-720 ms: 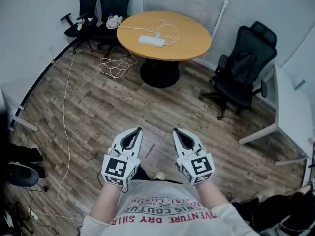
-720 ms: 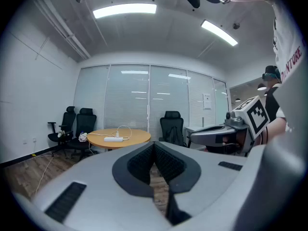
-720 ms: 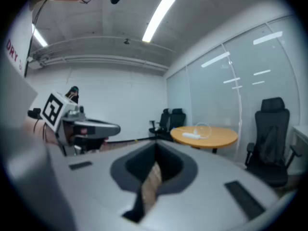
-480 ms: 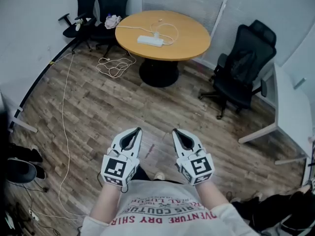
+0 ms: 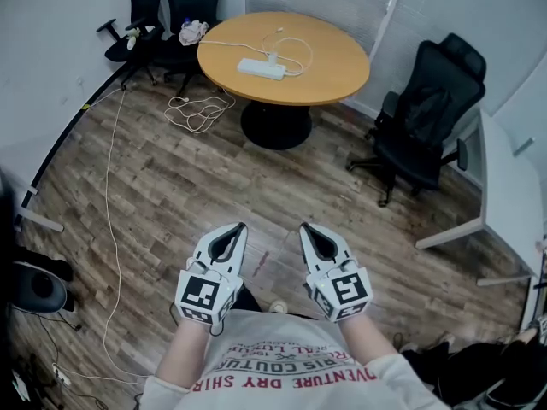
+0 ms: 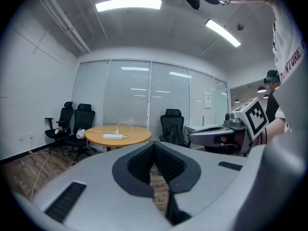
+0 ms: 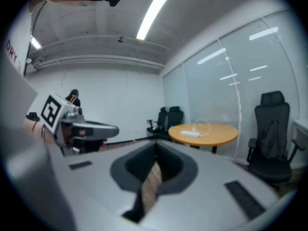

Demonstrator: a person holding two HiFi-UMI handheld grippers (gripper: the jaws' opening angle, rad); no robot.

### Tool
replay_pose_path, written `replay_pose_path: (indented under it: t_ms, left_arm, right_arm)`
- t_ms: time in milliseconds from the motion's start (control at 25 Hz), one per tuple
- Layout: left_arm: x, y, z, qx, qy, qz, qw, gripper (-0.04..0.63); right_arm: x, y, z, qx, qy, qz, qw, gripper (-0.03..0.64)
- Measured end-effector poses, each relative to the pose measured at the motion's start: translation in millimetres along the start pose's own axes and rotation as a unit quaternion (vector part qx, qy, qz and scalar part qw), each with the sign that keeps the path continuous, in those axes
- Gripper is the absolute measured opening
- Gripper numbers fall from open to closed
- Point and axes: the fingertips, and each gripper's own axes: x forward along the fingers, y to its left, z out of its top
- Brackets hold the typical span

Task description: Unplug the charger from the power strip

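A white power strip (image 5: 261, 69) lies on the round wooden table (image 5: 333, 79) far across the room, with a white charger (image 5: 274, 59) plugged into it and its thin cable looping over the tabletop. The strip (image 6: 112, 136) also shows small in the left gripper view, and the power strip (image 7: 191, 134) in the right gripper view. My left gripper (image 5: 238, 227) and right gripper (image 5: 304, 228) are held side by side close to my body, over the floor. Both are shut with nothing between the jaws. Both are far from the table.
Black office chairs (image 5: 177, 20) stand behind the table at the left, another chair (image 5: 423, 118) at its right. A white cable (image 5: 198, 112) lies coiled on the wood floor and runs along the left. A white desk (image 5: 504, 199) stands at the right.
The view has shifted slightly, with the table a little nearer and higher in the frame. Both grippers keep the same place before my body.
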Motion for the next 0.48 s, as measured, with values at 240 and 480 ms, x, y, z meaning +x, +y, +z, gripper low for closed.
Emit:
replay_pose_path:
  t_ms: [240,480]
  left_arm:
    - [24.3,42.9,-5.8,-0.002,0.011,-0.003,0.9999,0.032]
    - [62.1,118.8,4.4,-0.007,0.012,-0.011,0.9998,0.032]
  right_arm:
    - [51.3,-11.0,-3.5,0.013,0.015,-0.006,1.000,0.029]
    - [132.9,-23.2,10.1,0.028,0.025,-0.023,0.999,0.029]
